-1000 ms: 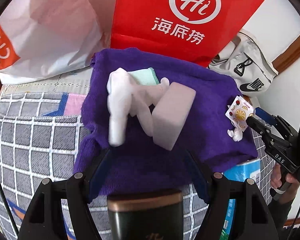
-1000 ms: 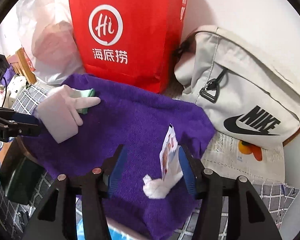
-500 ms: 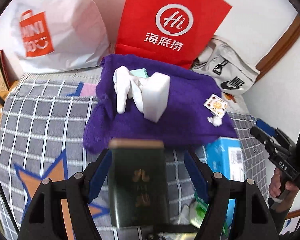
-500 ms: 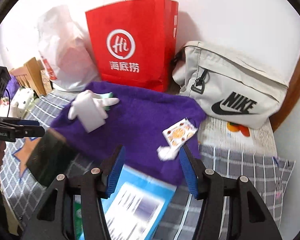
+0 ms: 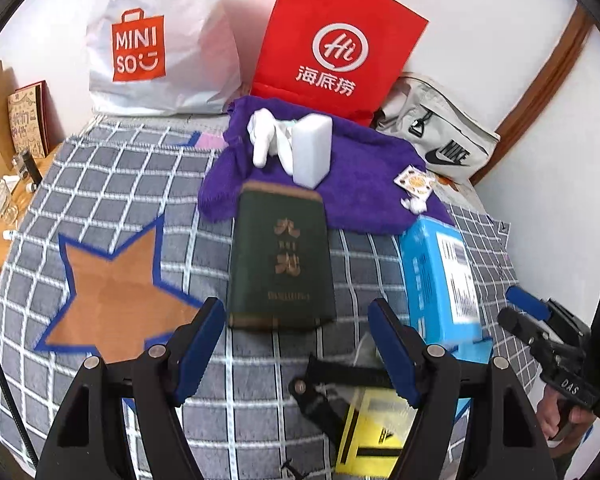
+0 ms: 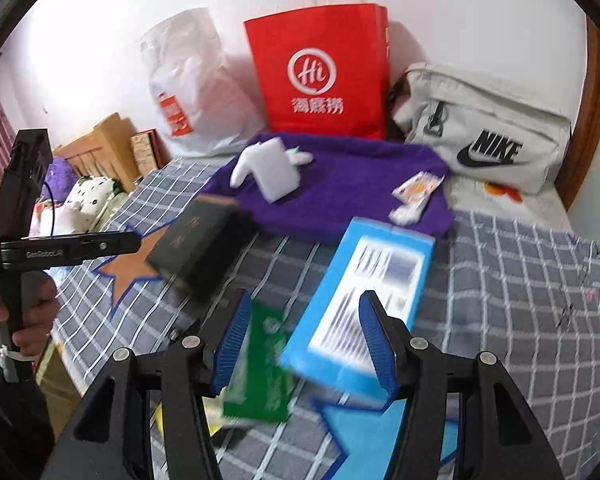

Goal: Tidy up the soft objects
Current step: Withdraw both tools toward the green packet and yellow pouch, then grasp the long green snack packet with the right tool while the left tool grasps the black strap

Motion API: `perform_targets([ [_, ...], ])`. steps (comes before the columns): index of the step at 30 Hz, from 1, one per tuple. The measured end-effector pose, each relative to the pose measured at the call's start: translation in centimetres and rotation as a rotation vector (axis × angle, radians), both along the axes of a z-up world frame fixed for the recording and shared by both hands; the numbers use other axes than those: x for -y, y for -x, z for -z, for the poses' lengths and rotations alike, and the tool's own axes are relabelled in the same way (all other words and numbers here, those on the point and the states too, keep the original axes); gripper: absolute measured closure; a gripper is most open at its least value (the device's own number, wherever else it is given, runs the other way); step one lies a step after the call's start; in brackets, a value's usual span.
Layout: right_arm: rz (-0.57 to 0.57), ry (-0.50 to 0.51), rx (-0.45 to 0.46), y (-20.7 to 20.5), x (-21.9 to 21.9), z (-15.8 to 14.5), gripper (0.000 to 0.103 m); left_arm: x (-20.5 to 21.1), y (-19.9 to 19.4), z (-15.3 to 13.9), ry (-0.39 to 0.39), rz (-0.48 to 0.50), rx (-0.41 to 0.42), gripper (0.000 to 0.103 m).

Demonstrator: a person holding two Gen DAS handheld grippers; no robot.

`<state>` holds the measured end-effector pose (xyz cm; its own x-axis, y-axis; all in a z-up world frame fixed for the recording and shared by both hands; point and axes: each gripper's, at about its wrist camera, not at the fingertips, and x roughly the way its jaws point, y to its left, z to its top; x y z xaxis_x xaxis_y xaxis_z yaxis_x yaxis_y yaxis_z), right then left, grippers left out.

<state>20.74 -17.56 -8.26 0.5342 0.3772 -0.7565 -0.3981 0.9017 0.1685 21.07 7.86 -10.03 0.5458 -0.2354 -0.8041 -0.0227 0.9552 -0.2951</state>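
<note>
Purple fuzzy towel (image 5: 364, 184) carries a white rectangular sponge (image 5: 312, 152) and a crinkled sachet (image 5: 414, 180). Left claw (image 5: 296, 344) and right claw (image 6: 306, 344) both gape wide, empty.

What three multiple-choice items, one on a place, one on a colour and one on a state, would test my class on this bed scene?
1. Where does the white sponge block lie?
A. on the purple towel
B. inside the red paper bag
C. on the blue box

2. What colour is the box with gold characters?
A. yellow
B. dark green
C. white

3. How do the left gripper and right gripper stand?
A. both open, holding nothing
B. left shut on the box
C. right shut on the towel

Answers: 1 A, the block rests on the purple cloth. 2 B, its face is dark green. 3 A, each pair of fingers stands apart with nothing between them.
</note>
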Motion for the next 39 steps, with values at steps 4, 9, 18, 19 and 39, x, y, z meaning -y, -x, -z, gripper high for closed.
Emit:
perform_targets([
  [4, -0.02, -0.039, -0.071, 1.6, -0.2, 1.9, 0.047, 0.2, 1.7, 1.7, 0.032, 0.004, -0.017, 0.03],
  [9, -0.059, -0.005, -0.07, 3.1, -1.8, 3.5, 0.047, 0.2, 3.6, 3.6, 0.062, 0.012, -0.032, 0.03],
  [18, -0.1, 0.095, -0.034, 4.1, -3.2, 5.6, 0.09, 0.4, 5.1, 5.5, 0.057, 0.009, -0.073, 0.03],
  [19, -0.098, 0.107, -0.009, 4.4, -3.1, 5.5, 0.091, 0.5, 5.2, 5.5, 0.056, 0.01, -0.071, 0.03],
  [39, 0.024, 0.136, 0.099, 11.4, 4.6, 2.4, 0.099, 2.8, 7.4, 4.5, -0.002, 0.028, -0.054, 0.03],
])
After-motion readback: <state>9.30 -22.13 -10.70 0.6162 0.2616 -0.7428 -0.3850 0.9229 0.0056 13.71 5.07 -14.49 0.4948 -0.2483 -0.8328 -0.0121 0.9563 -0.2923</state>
